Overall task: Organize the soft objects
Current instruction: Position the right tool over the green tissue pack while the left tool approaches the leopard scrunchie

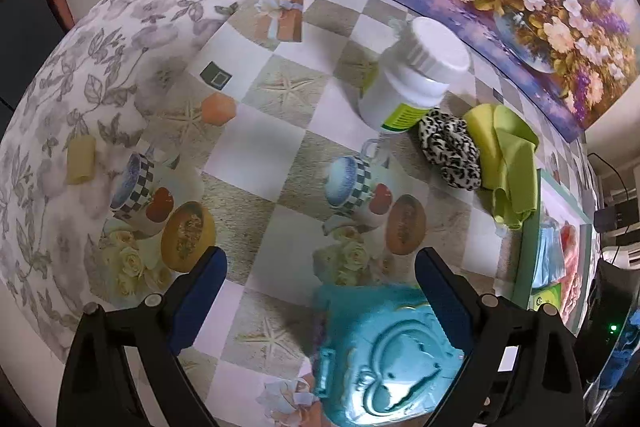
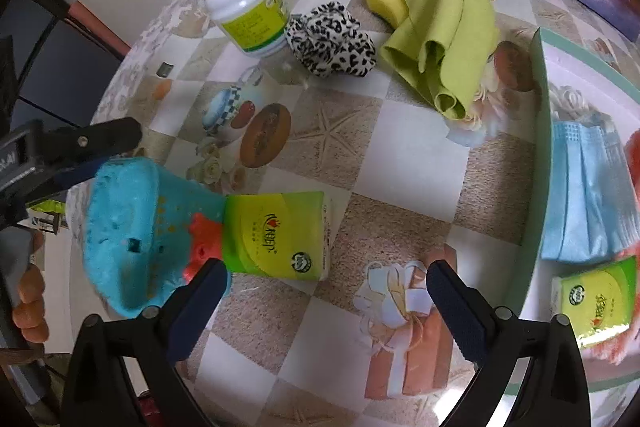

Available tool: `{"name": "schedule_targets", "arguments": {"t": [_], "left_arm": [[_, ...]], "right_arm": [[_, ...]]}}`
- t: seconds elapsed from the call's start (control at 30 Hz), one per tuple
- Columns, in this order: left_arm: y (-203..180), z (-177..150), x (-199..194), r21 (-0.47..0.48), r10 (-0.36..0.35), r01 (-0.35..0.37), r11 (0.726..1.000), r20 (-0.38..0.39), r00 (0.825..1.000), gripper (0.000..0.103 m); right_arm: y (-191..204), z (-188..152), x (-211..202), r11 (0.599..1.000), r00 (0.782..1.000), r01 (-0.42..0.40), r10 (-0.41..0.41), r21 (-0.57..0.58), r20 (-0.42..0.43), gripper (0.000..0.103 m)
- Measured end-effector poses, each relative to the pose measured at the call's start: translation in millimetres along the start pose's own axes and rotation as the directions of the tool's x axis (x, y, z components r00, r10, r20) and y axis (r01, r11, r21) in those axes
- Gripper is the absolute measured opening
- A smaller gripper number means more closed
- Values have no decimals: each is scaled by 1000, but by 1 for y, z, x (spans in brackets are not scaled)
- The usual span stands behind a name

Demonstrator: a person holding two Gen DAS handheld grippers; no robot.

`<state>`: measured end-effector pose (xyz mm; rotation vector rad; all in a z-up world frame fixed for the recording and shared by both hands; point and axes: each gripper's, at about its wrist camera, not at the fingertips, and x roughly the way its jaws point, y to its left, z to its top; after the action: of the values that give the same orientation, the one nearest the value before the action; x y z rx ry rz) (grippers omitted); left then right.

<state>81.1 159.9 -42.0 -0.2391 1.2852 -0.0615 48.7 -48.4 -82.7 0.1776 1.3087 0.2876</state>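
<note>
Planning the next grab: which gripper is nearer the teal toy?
Left. The left gripper is open right over the teal toy; the right gripper sits open beside it.

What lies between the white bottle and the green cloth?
A leopard-print scrunchie lies between the bottle and the cloth, close against the bottle. Both wrist views show it.

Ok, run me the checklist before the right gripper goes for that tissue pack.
1. Right gripper jaws open: ok.
2. Right gripper empty: ok.
3. Tissue pack centred between the jaws: not ok, it lies off by one jaw.
4. Pack free of the turquoise soft item: cannot tell, they overlap in view.
5. Left gripper clear: not ok, it is open over that item.
6. Tray has room beside the face masks: ok.
</note>
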Motion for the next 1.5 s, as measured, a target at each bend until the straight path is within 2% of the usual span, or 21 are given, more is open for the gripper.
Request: {"name": "schedule_targets", "arguments": {"t": [0.27,0.33,0.6,0.83,0.93,1.03,1.17,1.33,1.5], "left_arm": [[6,2,4,-9,-14,14,1000,-5,1000,95],[6,2,4,-5,-14,14,1000,-4,1000,95],[5,3,5,-4,-8,8,1000,-6,1000,95],[3,4,4,3,-6,6,1000,-5,1000,95],[1,6,4,8,-2,2,1000,-5,1000,95],[0,8,5,15,-2,2,1000,-8,1000,95],[-2,10,5,22,-3,4,1000,-9,1000,95],[-6,11,5,35,-10,10,999,-11,1000,95],[-5,12,6,39,-12,13,999,-16,1000,95]], "right_arm": [[-4,4,11,999,999,51,-51,5,8,101],[-3,5,12,996,996,90,-90,-10,11,101],[-15,3,6,992,992,125,-125,-1,33,101],[-23,7,-9,977,975,211,-209,-15,71,93],[-25,10,-17,971,967,240,-237,-23,90,84],[-27,13,-22,965,961,261,-258,-17,97,83],[-27,12,-24,984,979,180,-179,4,96,83],[-8,8,-18,995,994,84,-81,-44,74,83],[3,1,-7,992,995,95,-91,-81,50,83]]}}
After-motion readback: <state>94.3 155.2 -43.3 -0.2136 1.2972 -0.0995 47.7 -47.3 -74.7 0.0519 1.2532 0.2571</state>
